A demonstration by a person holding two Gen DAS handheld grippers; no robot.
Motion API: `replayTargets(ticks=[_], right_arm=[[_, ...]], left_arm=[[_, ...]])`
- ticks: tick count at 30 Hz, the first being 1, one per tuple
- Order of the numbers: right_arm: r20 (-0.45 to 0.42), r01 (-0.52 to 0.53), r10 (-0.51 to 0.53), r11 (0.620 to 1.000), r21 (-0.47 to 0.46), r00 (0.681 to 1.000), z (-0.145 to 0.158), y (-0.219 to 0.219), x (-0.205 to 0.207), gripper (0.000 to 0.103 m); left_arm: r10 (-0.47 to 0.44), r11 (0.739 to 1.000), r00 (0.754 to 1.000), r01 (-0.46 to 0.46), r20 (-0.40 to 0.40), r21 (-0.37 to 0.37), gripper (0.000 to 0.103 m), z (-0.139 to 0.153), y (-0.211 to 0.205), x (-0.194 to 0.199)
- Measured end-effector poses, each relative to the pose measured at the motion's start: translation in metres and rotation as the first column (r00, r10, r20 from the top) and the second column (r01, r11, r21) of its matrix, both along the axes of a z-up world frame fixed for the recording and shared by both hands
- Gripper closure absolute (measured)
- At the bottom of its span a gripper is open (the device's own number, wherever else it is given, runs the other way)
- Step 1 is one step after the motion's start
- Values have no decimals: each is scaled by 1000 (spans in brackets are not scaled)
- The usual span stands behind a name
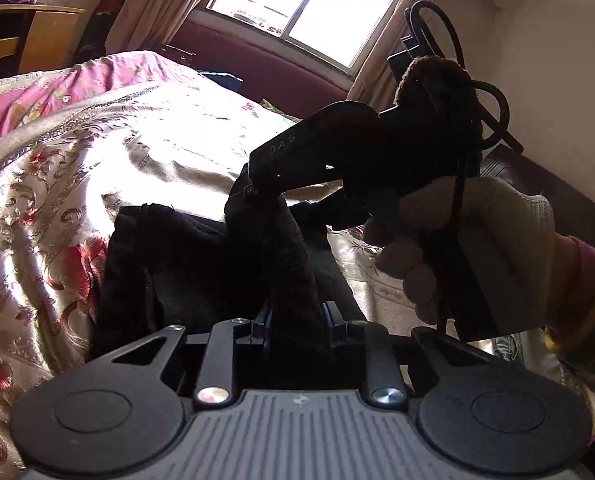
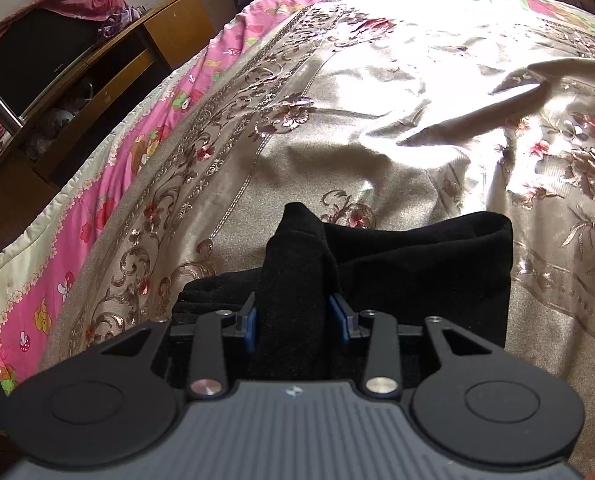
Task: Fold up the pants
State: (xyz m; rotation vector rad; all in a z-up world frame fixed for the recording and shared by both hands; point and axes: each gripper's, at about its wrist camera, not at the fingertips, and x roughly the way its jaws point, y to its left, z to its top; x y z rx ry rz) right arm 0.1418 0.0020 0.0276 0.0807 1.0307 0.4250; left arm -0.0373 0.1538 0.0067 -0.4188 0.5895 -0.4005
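Black pants (image 2: 417, 264) lie bunched on the floral bedspread (image 2: 377, 120). A ridge of their cloth rises between the blue pads of my right gripper (image 2: 295, 316), which is shut on it. In the left wrist view the pants (image 1: 169, 264) spread dark across the bed. My left gripper (image 1: 297, 316) is shut on a raised fold of them. Just beyond, the right gripper (image 1: 253, 188) pinches the same cloth up into a peak, held by a person's gloved hand (image 1: 477, 240). The two grippers stand close together over the pants.
A pink cartoon-print quilt (image 2: 109, 184) edges the bed on the left. Past it stands a wooden cabinet (image 2: 109, 60) holding a dark screen. A bright window (image 1: 309, 4) with curtains and a dark red headboard (image 1: 265, 64) lie behind the bed.
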Motion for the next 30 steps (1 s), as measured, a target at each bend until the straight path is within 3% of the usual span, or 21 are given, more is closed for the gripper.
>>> replayTargets(ticks=[2, 3, 4, 6, 9, 12, 17, 24, 28, 30], right_arm=[[2, 10, -10, 1000, -4, 1000, -5, -2, 3, 66], [-13, 17, -17, 1000, 17, 1000, -6, -5, 4, 83], [-22, 30, -30, 999, 41, 999, -3, -9, 2, 86], [32, 17, -19, 999, 41, 999, 16, -11, -7, 86], [115, -4, 0, 1000, 30, 993, 54, -13, -22, 86], [145, -28, 24, 999, 25, 989, 71, -6, -30, 86], [91, -66, 63, 998, 25, 994, 40, 34, -23, 86], [26, -104, 104, 995, -8, 994, -12, 82, -12, 85], [85, -157, 166, 981, -111, 982, -17, 101, -24, 84], [129, -202, 228, 961, -187, 965, -18, 114, -36, 73]], left_arm=[[5, 1000, 1000, -6, -14, -20, 68, -4, 3, -1], [10, 999, 1000, -10, -19, -32, 68, -5, 5, -2], [10, 998, 1000, -11, -23, -57, 70, -6, 8, -2], [-4, 992, 1000, 3, -8, -126, 71, -2, 16, -5], [-12, 985, 998, 22, 61, -173, 71, 13, 21, -14], [-8, 977, 996, 28, 93, -214, 71, 19, 32, -22], [69, 973, 997, -61, 29, -223, 71, 0, 56, -27], [186, 949, 978, -204, -92, -240, 71, -38, 92, -27], [197, 945, 973, -221, -120, -242, 71, -45, 97, -30], [191, 946, 973, -218, -131, -240, 71, -47, 96, -32]])
